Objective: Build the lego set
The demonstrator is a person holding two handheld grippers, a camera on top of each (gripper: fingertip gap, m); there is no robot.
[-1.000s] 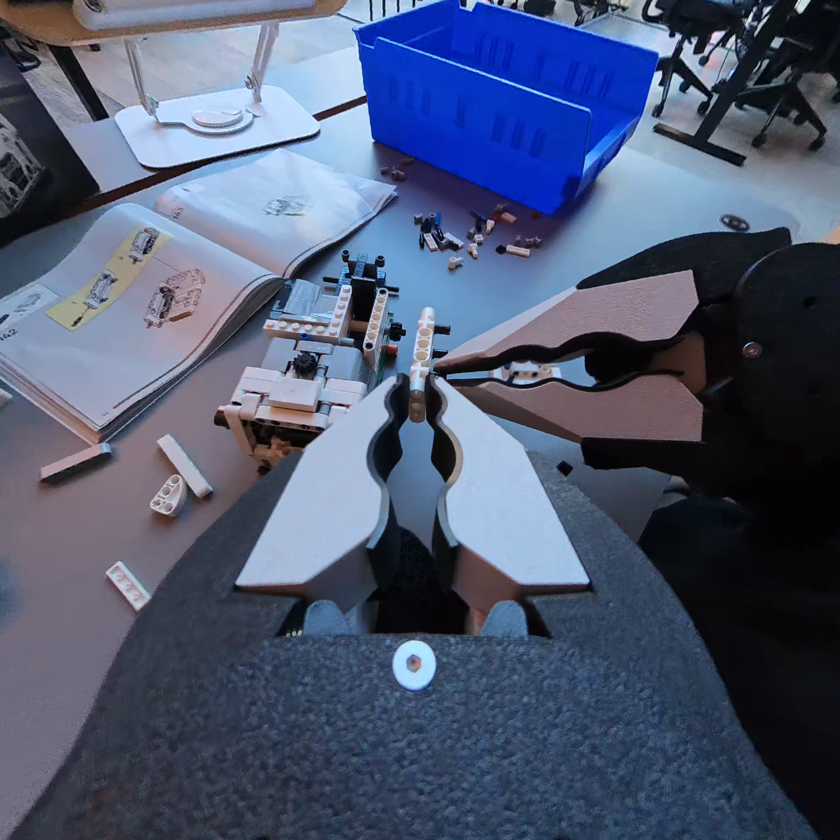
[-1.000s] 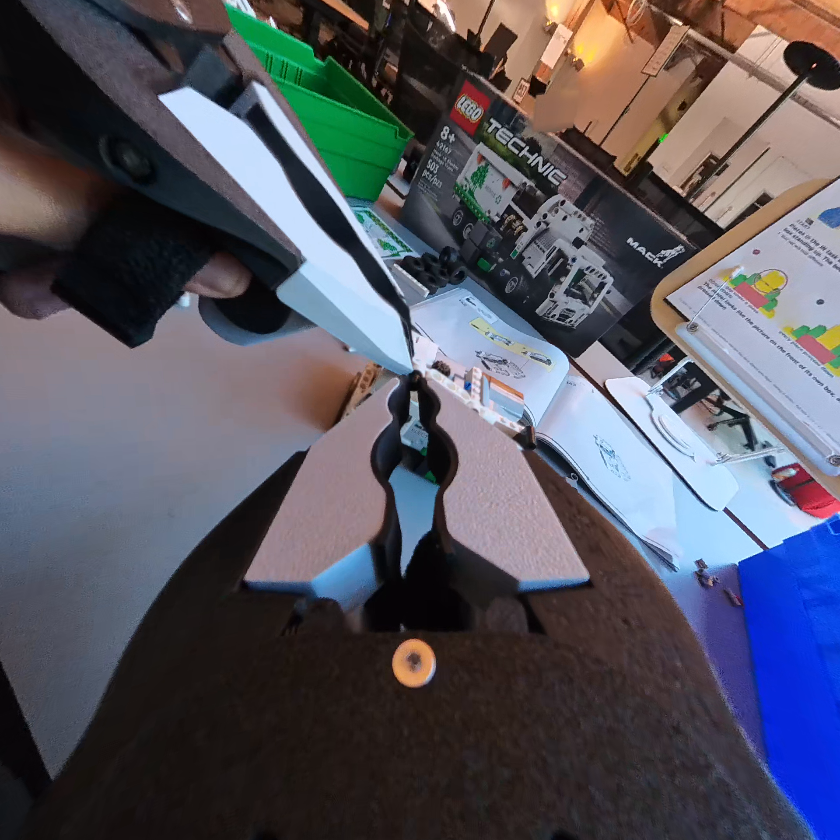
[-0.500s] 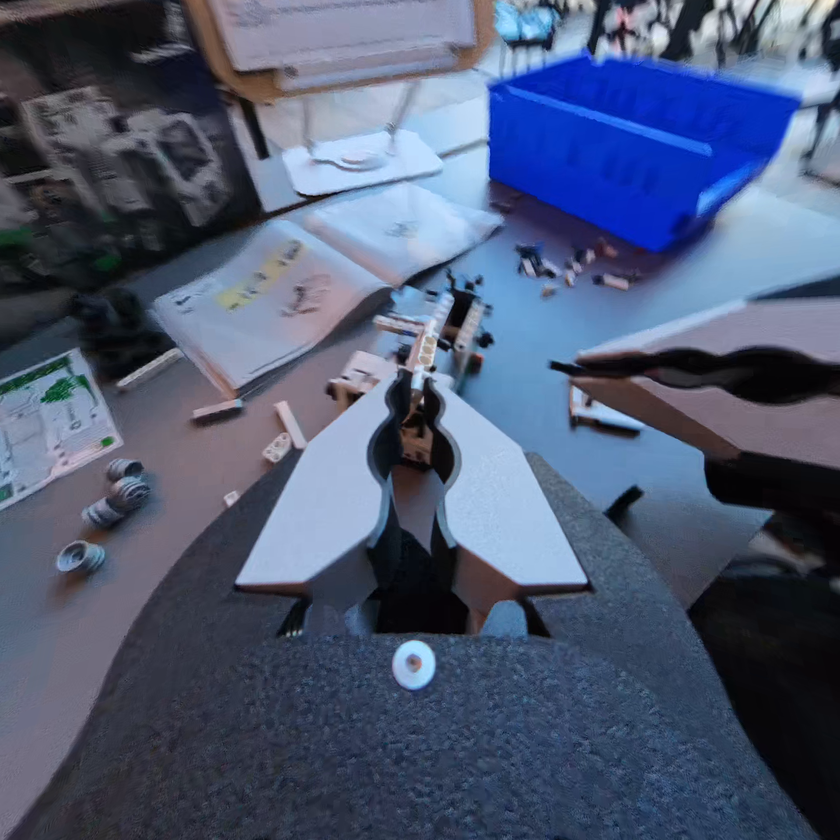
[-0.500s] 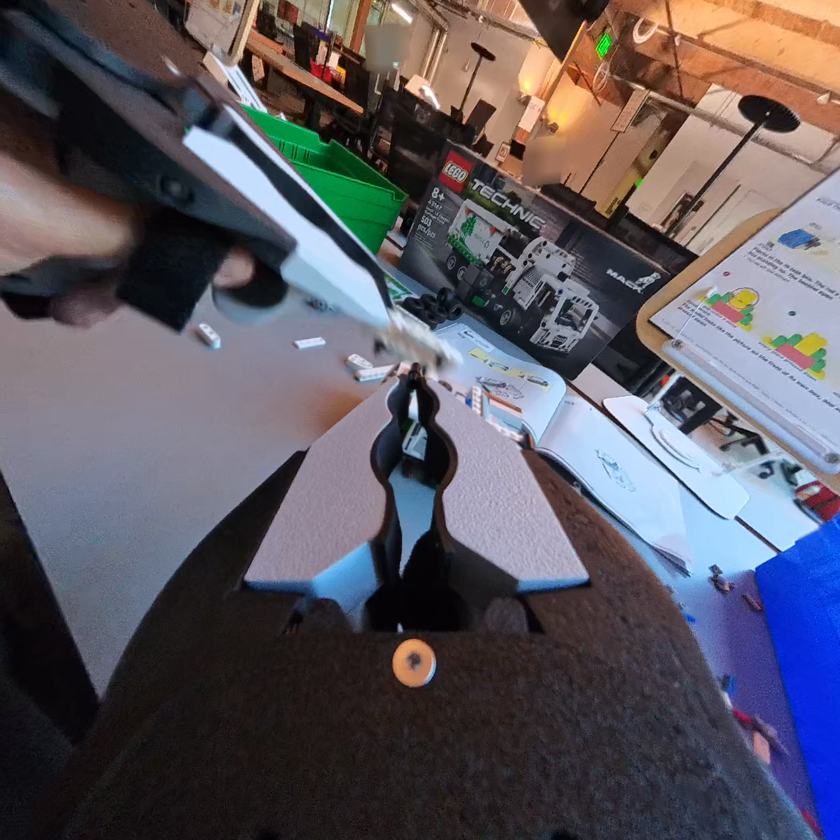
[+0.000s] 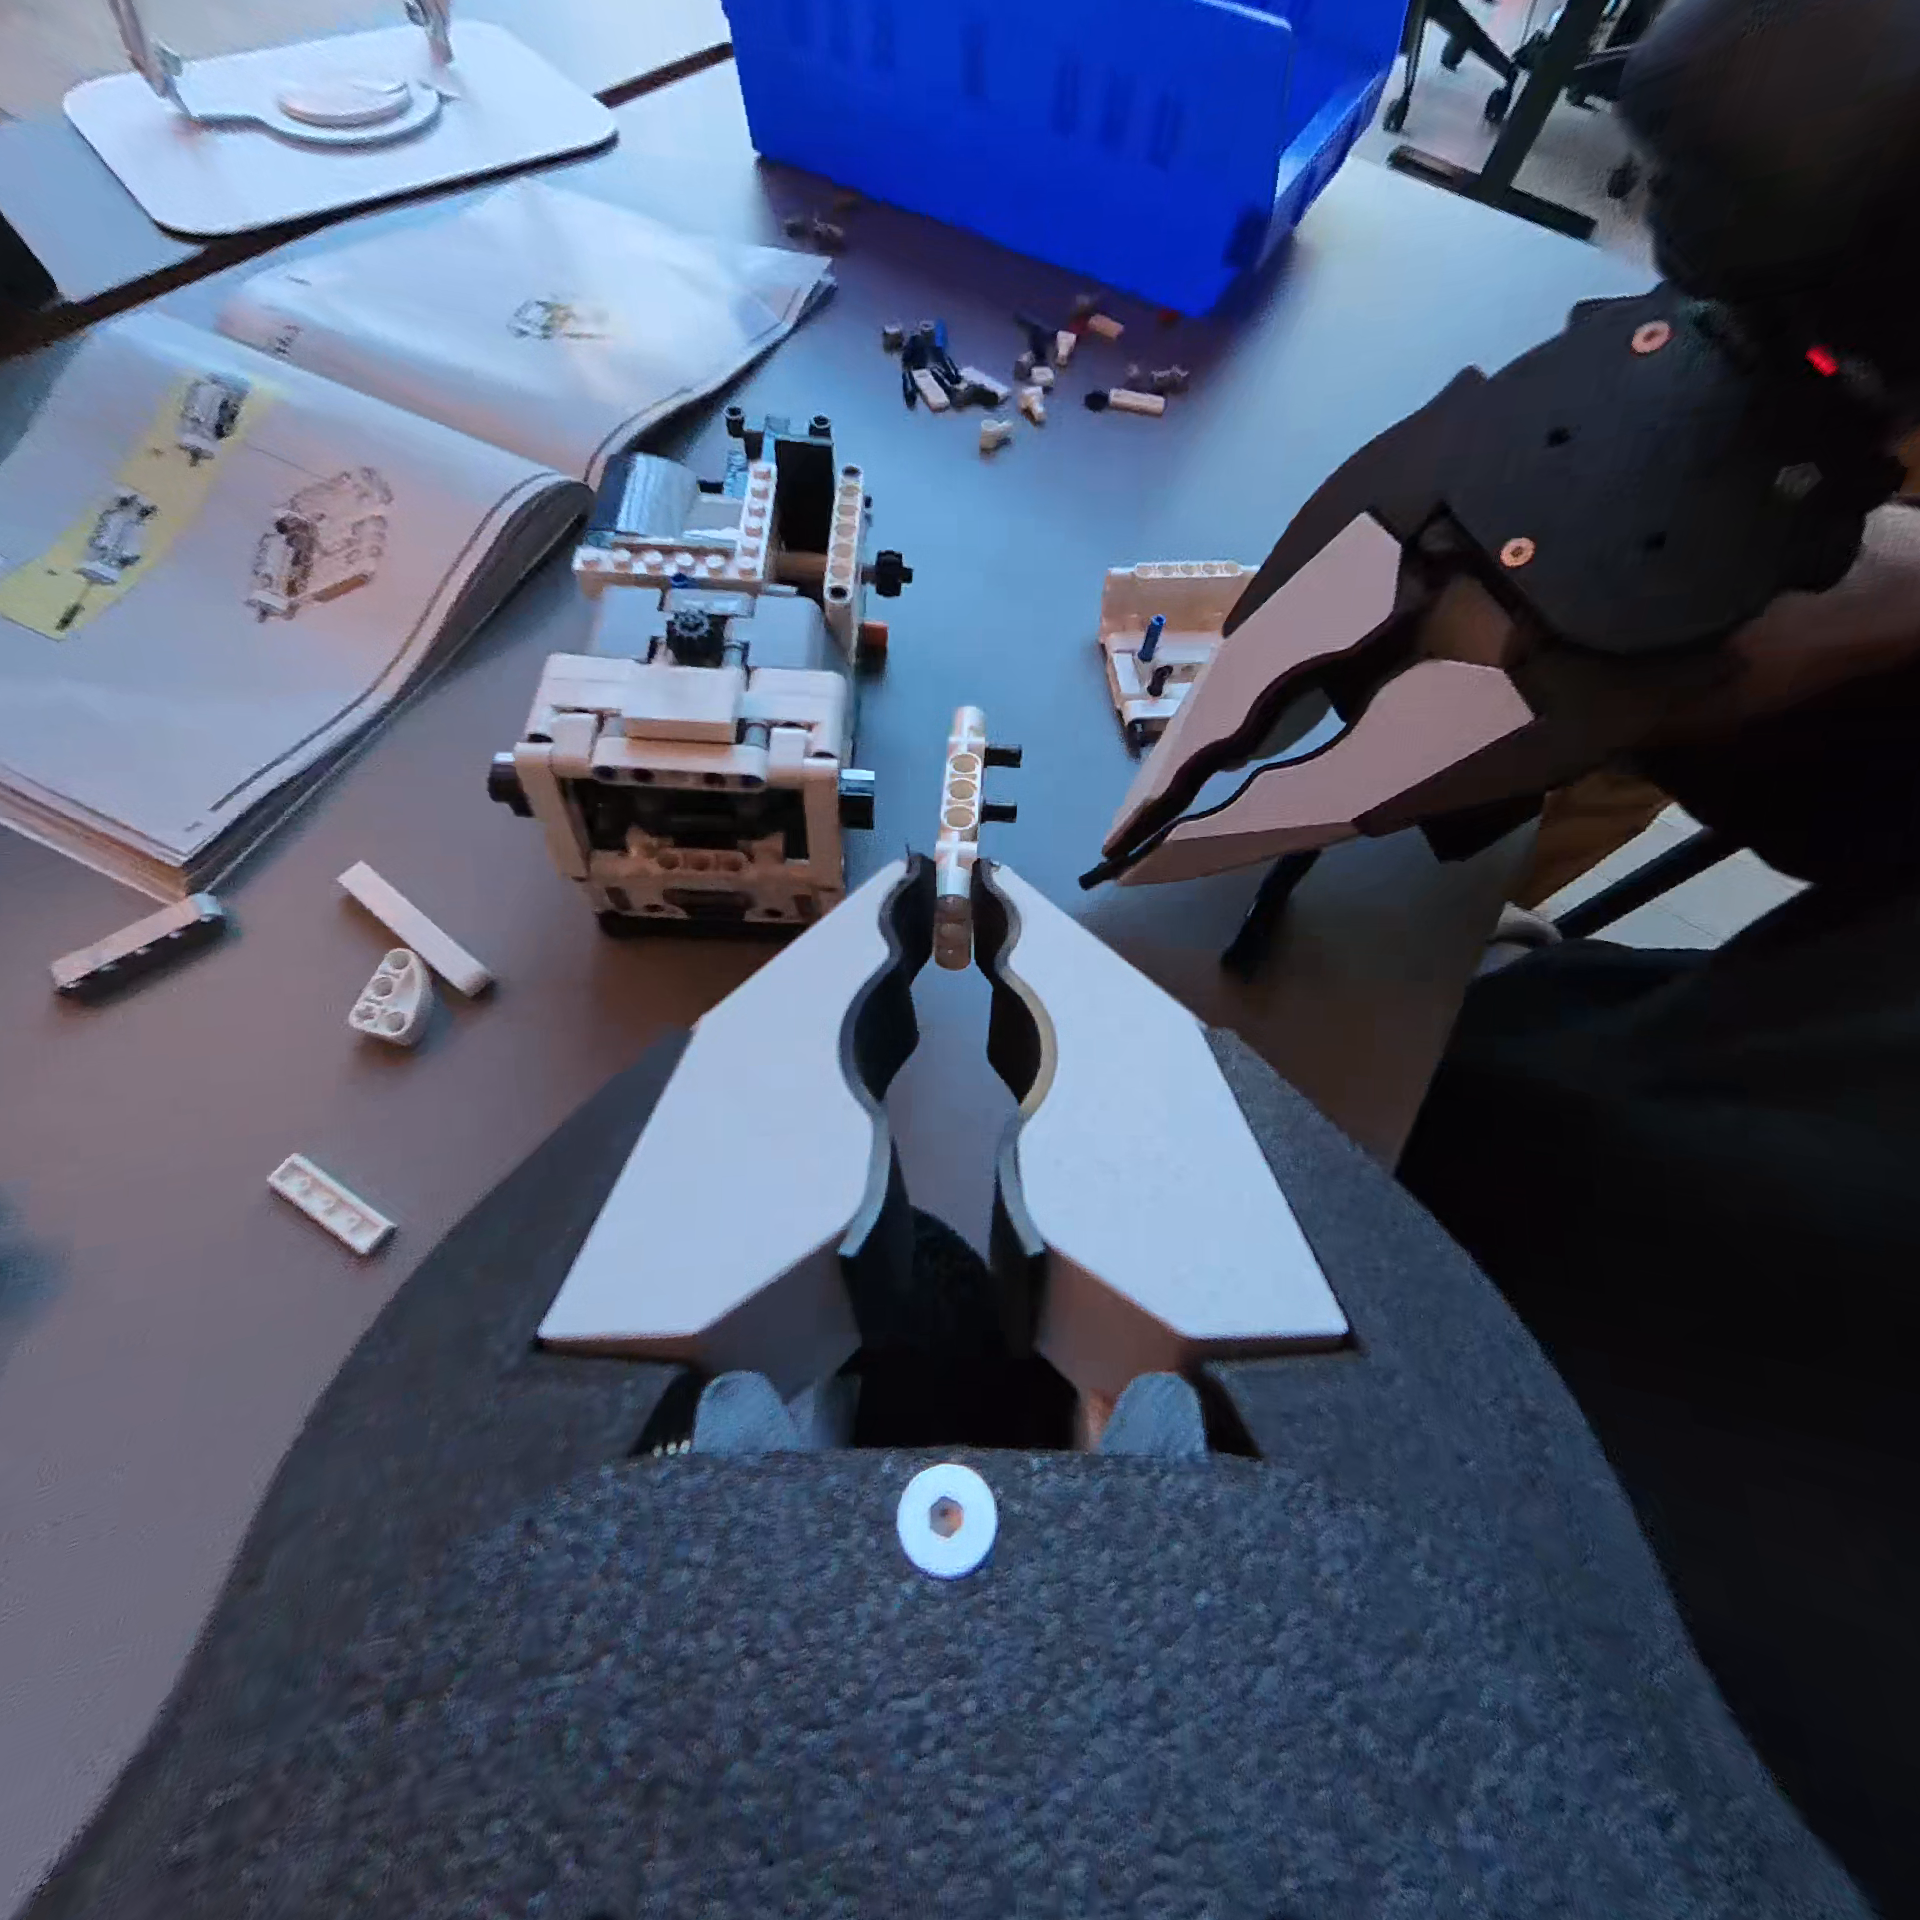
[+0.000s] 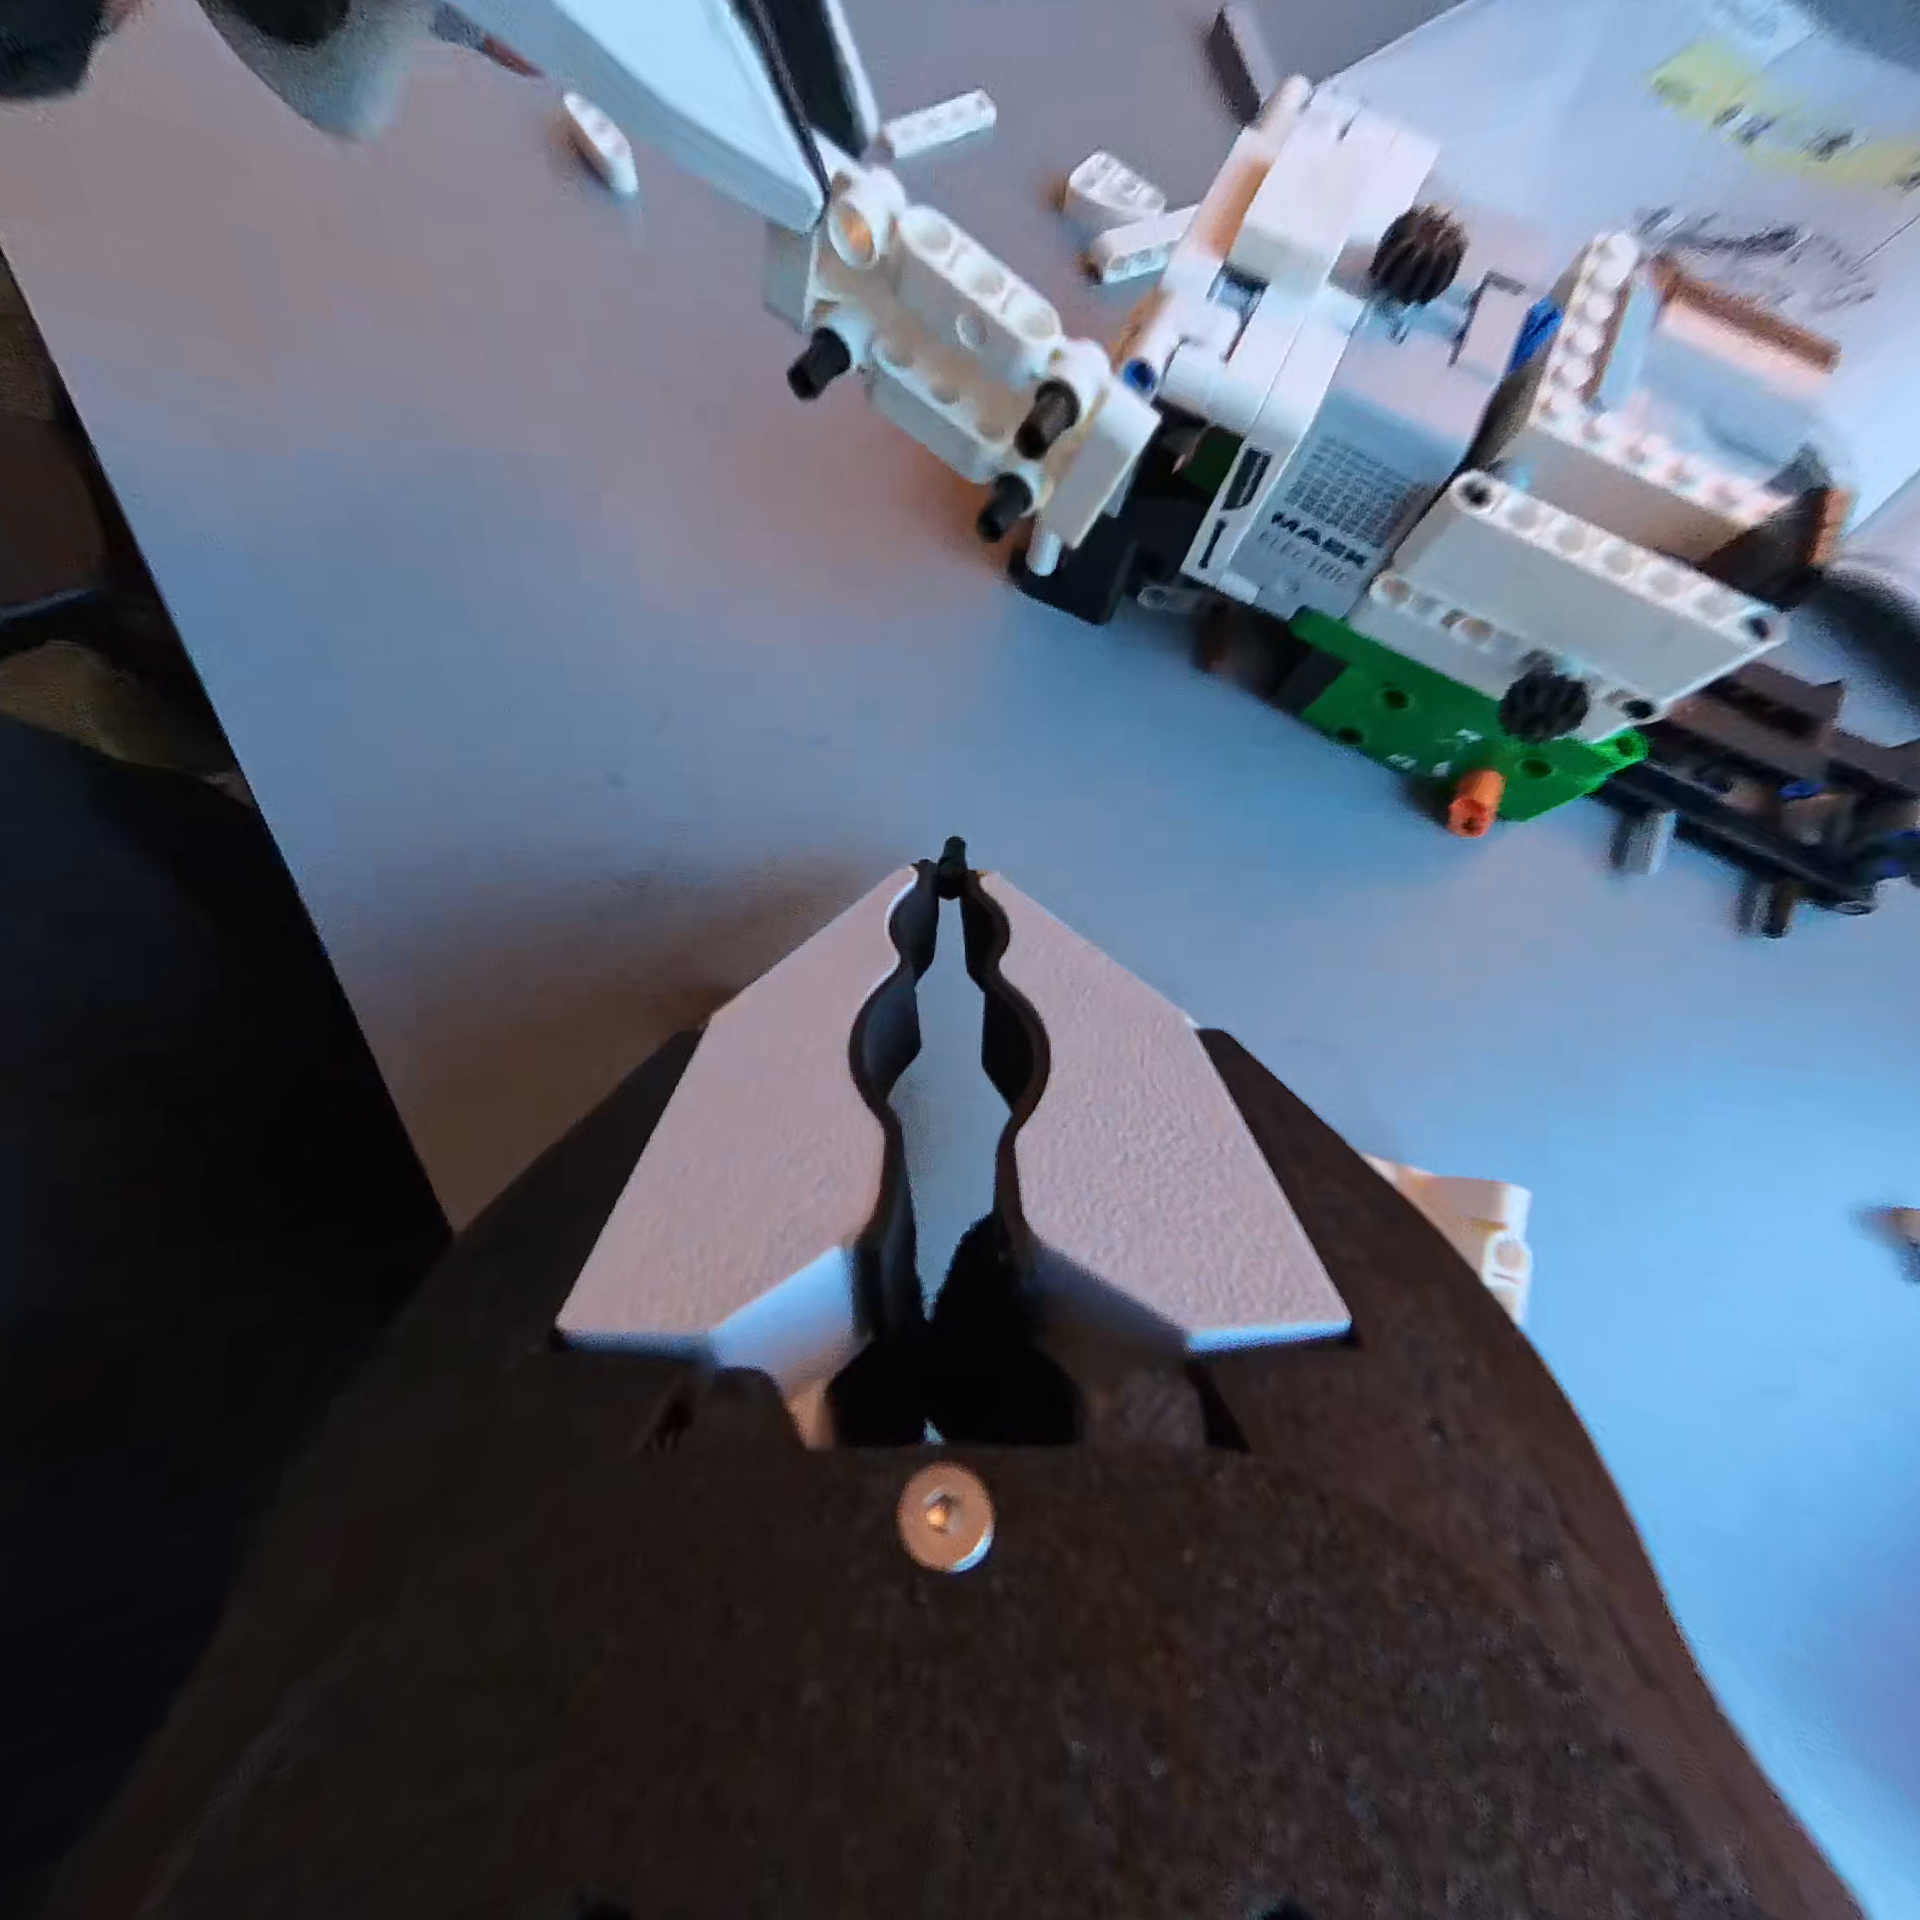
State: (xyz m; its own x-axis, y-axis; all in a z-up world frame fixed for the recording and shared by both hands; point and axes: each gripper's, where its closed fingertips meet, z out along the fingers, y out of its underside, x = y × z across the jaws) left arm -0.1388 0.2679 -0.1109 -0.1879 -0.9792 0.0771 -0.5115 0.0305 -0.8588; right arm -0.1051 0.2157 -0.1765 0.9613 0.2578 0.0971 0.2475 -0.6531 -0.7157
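Observation:
My left gripper (image 5: 951,883) is shut on the lower end of a white Technic beam (image 5: 961,790) with black pins sticking out of its right side. It holds the beam upright just right of the partly built white truck (image 5: 686,748). My right gripper (image 6: 951,873) is shut on a small black pin (image 6: 952,856). In the left wrist view the right gripper (image 5: 1107,873) hovers a short way right of the beam, apart from it. The right wrist view shows the beam (image 6: 951,312), the left gripper's fingers (image 6: 727,114) and the truck (image 6: 1351,447).
An open instruction booklet (image 5: 260,499) lies left of the truck. A blue bin (image 5: 1039,125) stands at the back with a scatter of small pins (image 5: 1018,374) before it. A small white sub-assembly (image 5: 1164,634) lies behind the right gripper. Loose white pieces (image 5: 416,935) lie at the left.
The right gripper has drawn back from the beam to the right and tilted down toward the table. The left gripper still holds the beam, now low beside the truck.

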